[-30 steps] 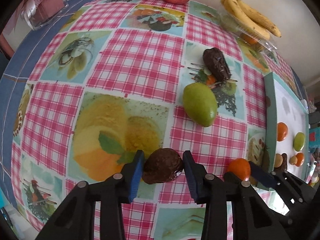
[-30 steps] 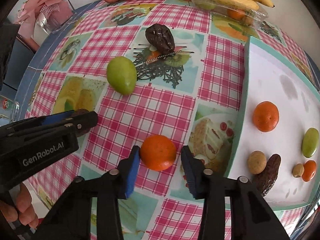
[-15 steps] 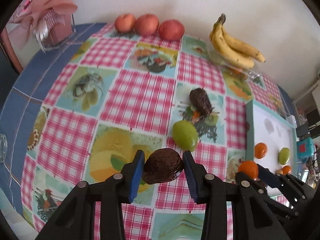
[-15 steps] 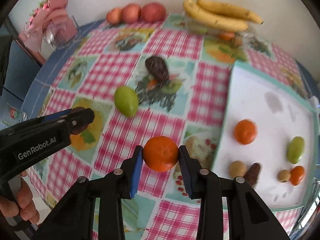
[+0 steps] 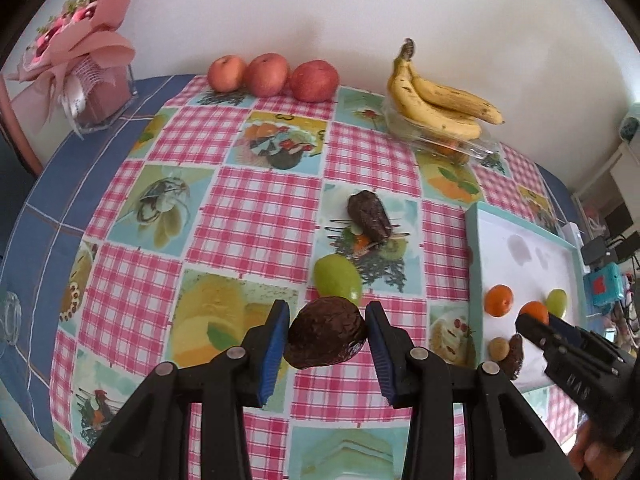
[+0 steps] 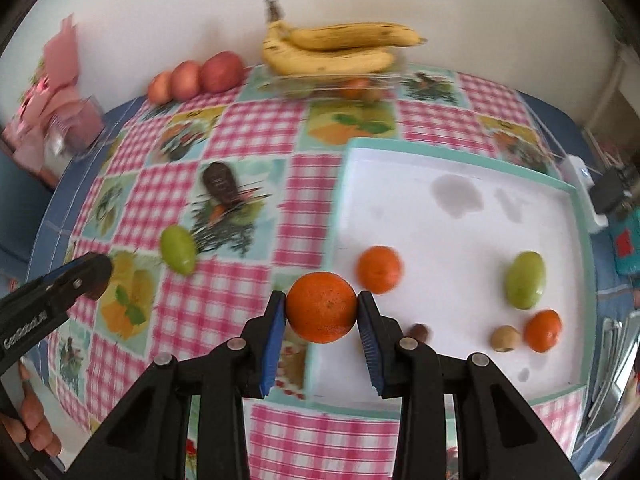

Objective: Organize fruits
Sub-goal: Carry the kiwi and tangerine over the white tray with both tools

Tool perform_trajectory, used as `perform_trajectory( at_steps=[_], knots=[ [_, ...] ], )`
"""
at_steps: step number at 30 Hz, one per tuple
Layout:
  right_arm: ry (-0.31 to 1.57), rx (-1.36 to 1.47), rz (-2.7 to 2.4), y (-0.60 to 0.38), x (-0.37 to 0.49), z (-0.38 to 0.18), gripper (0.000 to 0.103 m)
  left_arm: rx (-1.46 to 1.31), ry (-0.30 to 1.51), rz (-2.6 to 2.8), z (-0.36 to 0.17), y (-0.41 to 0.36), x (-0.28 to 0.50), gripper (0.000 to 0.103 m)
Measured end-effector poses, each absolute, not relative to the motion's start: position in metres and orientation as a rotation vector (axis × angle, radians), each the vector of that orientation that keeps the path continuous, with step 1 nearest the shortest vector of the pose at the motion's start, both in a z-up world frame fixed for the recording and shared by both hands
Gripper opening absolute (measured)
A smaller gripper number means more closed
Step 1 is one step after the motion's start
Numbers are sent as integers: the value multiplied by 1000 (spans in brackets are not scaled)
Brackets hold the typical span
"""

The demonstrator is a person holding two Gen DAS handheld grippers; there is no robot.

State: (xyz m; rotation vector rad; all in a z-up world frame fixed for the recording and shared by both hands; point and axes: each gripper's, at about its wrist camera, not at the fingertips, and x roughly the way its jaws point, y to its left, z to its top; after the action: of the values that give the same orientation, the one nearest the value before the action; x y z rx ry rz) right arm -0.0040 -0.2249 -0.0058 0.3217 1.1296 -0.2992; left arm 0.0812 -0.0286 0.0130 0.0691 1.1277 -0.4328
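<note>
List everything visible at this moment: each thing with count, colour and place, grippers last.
apples: three, red, back edge
bananas: one bunch, yellow, on clear container
green fruit: one, on cloth
dark fruit: one, brown, on cloth
tray: one, white, teal rim; holds two oranges, green fruit, small tan and dark pieces
bouquet: pink, back corner
left gripper: grips brown fruit
right gripper: grips orange

Bananas (image 5: 436,100) behind tray (image 5: 474,240), apples (image 5: 272,76) left
</note>
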Motion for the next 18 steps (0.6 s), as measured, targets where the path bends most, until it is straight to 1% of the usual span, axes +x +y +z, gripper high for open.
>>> perform_trajectory(
  at_steps=[9, 18],
  knots=[
    [1093, 419, -456, -283, -36, -2, 37, 105, 1108, -511, 21, -58, 65, 42],
    [1042, 489, -586, -323, -70, 7, 37, 166, 1105, -664, 22, -111, 33, 42]
  ],
)
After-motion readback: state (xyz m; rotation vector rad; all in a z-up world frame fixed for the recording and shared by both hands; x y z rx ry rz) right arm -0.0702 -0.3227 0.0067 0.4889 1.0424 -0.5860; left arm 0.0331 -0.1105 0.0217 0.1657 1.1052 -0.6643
